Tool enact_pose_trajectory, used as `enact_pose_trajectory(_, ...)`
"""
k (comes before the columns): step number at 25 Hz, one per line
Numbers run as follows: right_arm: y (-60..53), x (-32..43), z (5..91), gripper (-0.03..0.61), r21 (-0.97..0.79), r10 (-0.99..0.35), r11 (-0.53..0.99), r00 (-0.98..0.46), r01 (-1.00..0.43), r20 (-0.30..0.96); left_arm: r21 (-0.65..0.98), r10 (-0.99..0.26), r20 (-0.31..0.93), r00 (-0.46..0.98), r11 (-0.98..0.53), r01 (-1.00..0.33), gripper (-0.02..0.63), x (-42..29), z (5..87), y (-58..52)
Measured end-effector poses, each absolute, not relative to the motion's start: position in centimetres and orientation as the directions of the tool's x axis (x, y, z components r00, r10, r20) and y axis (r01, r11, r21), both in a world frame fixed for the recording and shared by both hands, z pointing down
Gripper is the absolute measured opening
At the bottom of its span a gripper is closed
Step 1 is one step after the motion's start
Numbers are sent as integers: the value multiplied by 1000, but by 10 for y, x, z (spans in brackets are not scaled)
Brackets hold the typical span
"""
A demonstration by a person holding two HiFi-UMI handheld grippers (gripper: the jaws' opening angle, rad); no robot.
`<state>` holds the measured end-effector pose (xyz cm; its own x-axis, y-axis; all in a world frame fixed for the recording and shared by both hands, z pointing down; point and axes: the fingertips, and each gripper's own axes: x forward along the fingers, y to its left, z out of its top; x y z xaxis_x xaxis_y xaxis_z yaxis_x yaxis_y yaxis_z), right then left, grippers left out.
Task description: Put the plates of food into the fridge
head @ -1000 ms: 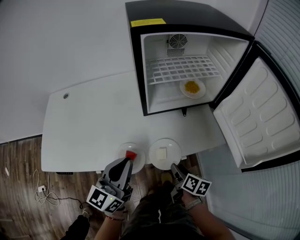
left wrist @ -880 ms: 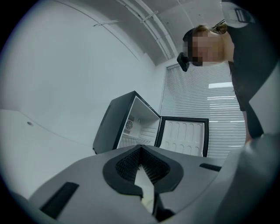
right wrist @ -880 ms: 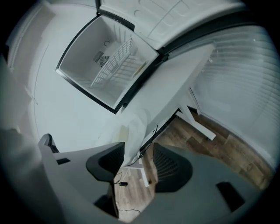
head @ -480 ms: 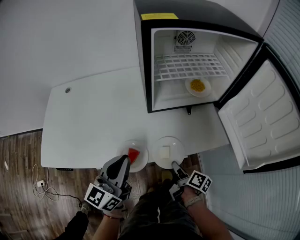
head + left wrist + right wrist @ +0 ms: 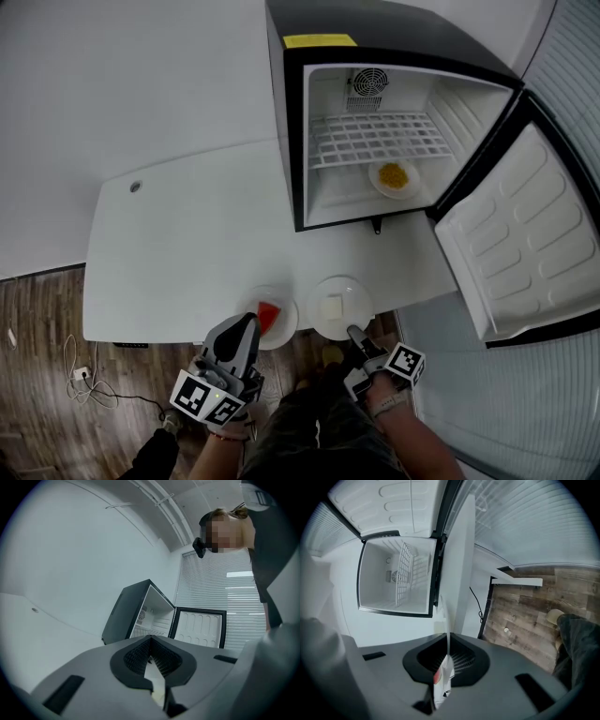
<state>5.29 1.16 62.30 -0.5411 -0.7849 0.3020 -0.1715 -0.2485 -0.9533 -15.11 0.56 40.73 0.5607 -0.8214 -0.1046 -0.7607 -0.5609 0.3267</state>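
At the far left we see wooden floor [image 5: 42, 319] beside the white table [image 5: 169, 244]. Our left gripper [image 5: 248, 324] hovers at the table's near edge. The left gripper view shows its jaws drawn together at the tips, with nothing clamped between them. Its tips lie at the near left rim of the left plate [image 5: 287, 319], which carries a red wedge [image 5: 269, 313] of food; we cannot tell whether they touch that rim. Just to the right sits the right plate [image 5: 352, 289], bearing a pale square block [image 5: 332, 306]. Both plates stand at the table's near edge, well apart from the mini fridge [image 5: 289, 141]. Our right gripper [image 5: 355, 332] meets the near rim of the right plate. Its jaws have just been closing and now pinch that rim, which shows edge-on as a thin white line between the pads in the right gripper view. Further right and behind, the black mini fridge stands on the table, its door [image 5: 525, 234] swung wide to the right. Inside, under the wire shelf [image 5: 380, 138], a third plate [image 5: 376, 180] with a heap of yellow food [image 5: 395, 174] rests on the mini fridge's floor, towards the right.
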Motion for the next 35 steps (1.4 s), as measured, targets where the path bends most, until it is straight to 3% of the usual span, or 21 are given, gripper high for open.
enact_pose_trajectory(17,-77,78,574,14,-957,-832,-259,-473,-132,291,338,-781,-168,601,-619,-709,6,-90,386,-74)
enact_pose_trajectory(35,-231,74,557,14,-954,-816,-227,-496,-195,296,363,-790,-117,602,-598,-714,6,-34,422,-158)
